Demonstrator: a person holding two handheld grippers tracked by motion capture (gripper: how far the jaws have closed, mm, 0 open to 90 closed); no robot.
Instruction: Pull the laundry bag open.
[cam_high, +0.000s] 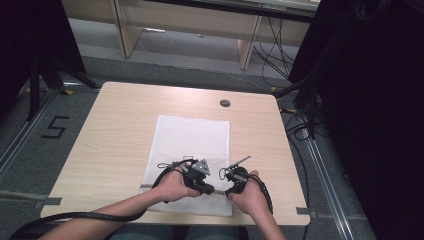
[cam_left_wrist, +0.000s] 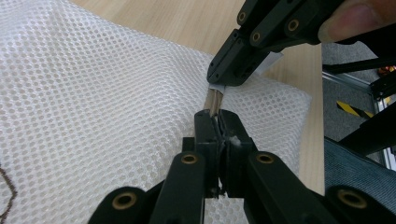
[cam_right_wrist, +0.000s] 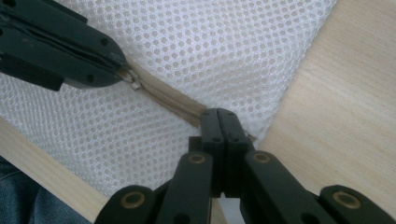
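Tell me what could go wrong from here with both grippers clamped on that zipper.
1. The left gripper is shut on the zipper pull; a jerk could slip it off.
2. The right gripper pinches the zipper end near the mesh bag corner; hard pulling may tear mesh.
3. The bag lies loose on the table and could bunch.

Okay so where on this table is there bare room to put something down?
Bare wood lies left and right of the white mesh bag, and beyond it around the round grommet. The near edge is crowded: both hand-held grippers pinch the bag's zipper.

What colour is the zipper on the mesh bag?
Beige zipper on the white mesh bag; clearest in the right gripper view.
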